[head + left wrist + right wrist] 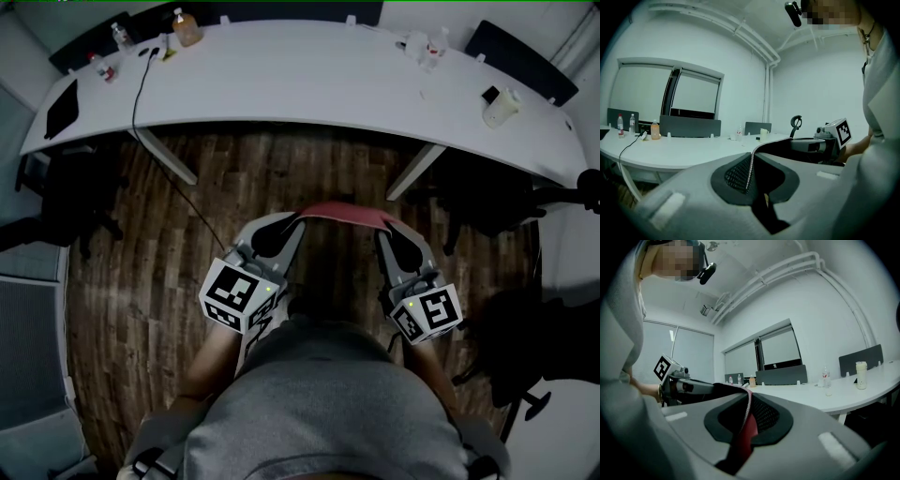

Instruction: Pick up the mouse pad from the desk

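We have left gripper (289, 225) and right gripper (387, 231) clamped on mouse pad (342, 213) at 9 and 3 o'clock; lift both level.

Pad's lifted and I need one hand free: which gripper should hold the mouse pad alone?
Right, probably. Both grippers are shut on the mouse pad, but in the right gripper the pad runs deep between the jaws, while the left gripper seems to pinch only its edge.

Grey shirt (328, 403) worn; left gripper (298, 219) and right gripper (384, 229) are grey, bearing black-and-white marker cubes (239, 293).
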